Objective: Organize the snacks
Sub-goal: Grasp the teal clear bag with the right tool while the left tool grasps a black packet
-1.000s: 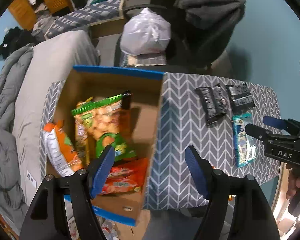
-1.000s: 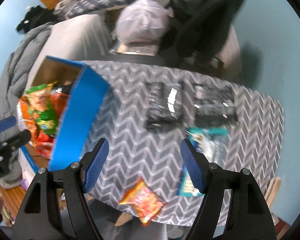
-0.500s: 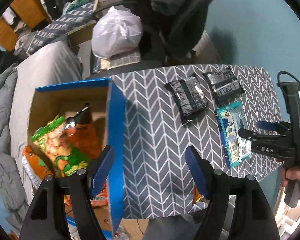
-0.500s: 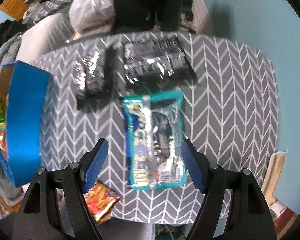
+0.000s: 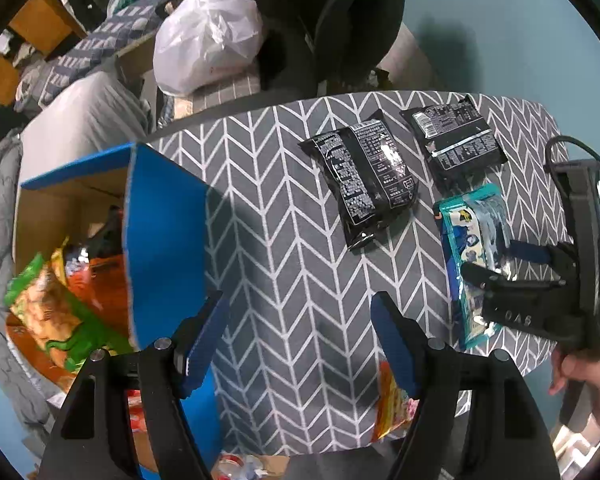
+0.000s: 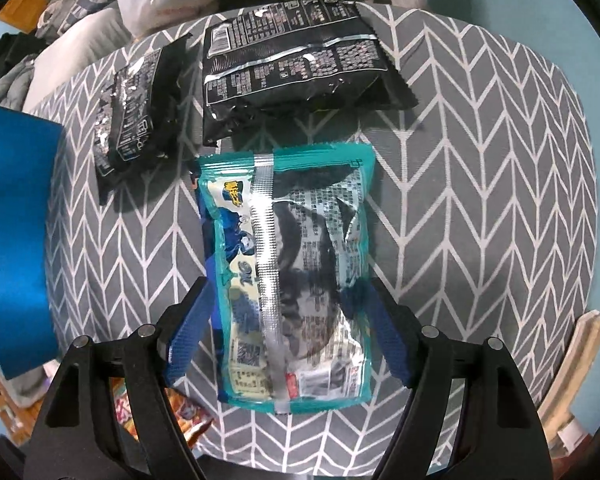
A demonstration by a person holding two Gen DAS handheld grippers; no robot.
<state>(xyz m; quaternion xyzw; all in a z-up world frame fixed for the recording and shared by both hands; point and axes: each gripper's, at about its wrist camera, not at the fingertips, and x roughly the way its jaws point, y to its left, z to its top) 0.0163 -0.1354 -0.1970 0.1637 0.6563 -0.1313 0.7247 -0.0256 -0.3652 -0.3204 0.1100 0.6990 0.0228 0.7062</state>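
Blue cardboard box [image 5: 164, 240] holds chip bags [image 5: 56, 312]; left gripper [image 5: 300, 336] open, empty; right gripper [image 6: 288, 336] open, straddling teal packet [image 6: 292, 272].

orange packet [image 5: 390, 404] half hidden behind tool

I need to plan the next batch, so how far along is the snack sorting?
Done: several snack bags sit inside the blue box. In hand: nothing yet; the right hand-held gripper is open astride the teal packet, and the left hand-held gripper is open over the table. Left: the teal packet, two black packets and an orange packet at the table's edge.
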